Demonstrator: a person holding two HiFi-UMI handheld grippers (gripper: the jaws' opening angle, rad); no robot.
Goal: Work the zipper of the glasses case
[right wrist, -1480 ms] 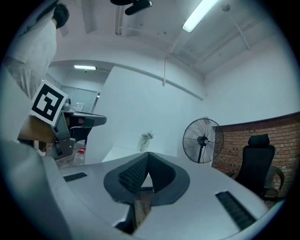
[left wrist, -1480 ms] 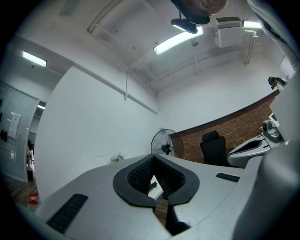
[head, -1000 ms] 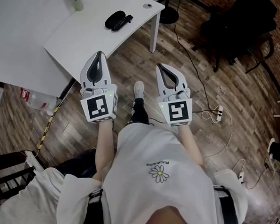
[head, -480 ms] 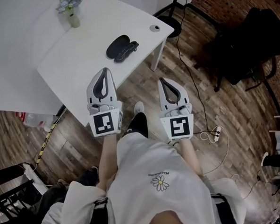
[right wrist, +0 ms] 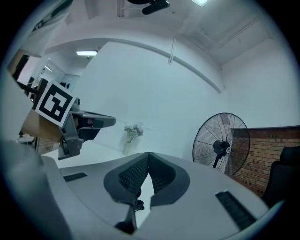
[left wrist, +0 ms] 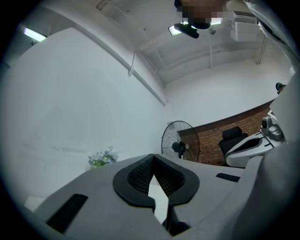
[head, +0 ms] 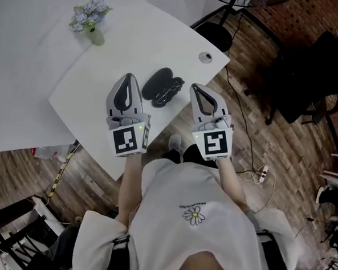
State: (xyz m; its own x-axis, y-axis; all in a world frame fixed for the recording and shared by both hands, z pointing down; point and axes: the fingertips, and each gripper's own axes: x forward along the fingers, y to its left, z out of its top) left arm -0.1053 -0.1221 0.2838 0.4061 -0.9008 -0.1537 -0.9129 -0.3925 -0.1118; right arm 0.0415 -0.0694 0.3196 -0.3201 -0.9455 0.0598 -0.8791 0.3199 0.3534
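A black oval glasses case (head: 156, 82) lies on the white table (head: 68, 80) near its corner, with dark folded glasses (head: 169, 93) touching its near right side. My left gripper (head: 130, 77) hovers just left of the case, shut and empty. On the other side, the right gripper (head: 194, 88) hangs over the table's edge, also shut with nothing held. In the left gripper view the jaws (left wrist: 153, 155) meet at their tips, and in the right gripper view the jaws (right wrist: 148, 153) meet too. Neither gripper touches the case.
A small vase of flowers (head: 94, 28) stands farther back on the table, and a round grommet (head: 205, 57) sits near the corner. A standing fan (right wrist: 220, 140), a black chair (head: 314, 77) and a power strip with cables (head: 261, 171) are on the wooden floor to the right.
The person has walked up to the table. Both grippers came forward from over the floor to the table's edge, one on each side of the case. Their jaws stayed shut.
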